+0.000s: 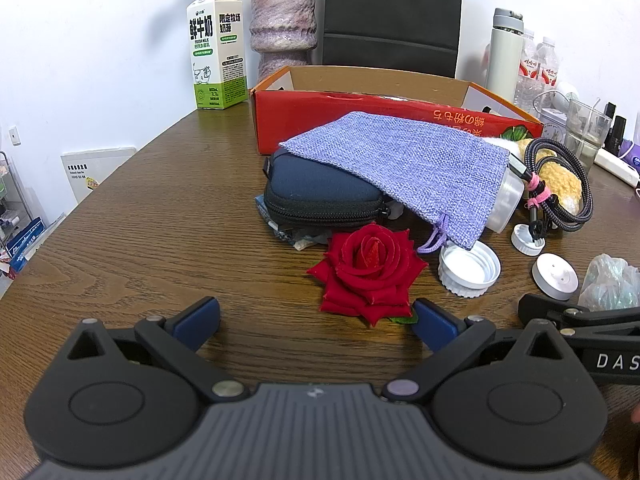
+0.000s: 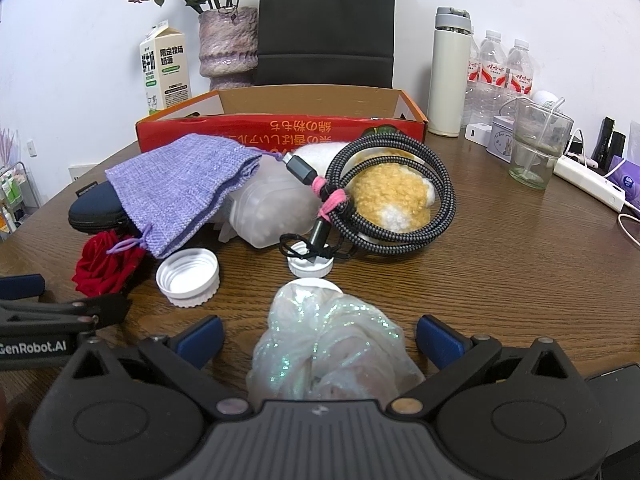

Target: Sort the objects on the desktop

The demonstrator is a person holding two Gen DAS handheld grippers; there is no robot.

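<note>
Grippers wide open before the red box

Left gripper (image 1: 316, 322) gapes, holding nothing, the red rose (image 1: 370, 270) just ahead. Right gripper (image 2: 320, 338) gapes around an iridescent pouch (image 2: 328, 344), unpinched. Both lie near the red box (image 2: 280, 128), this side of it.

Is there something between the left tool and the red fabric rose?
Nothing visible. The open left tool faces the red fabric rose directly, with only bare brown wooden table between. The rose's near edge lies close beside the blue right finger pad.
</note>
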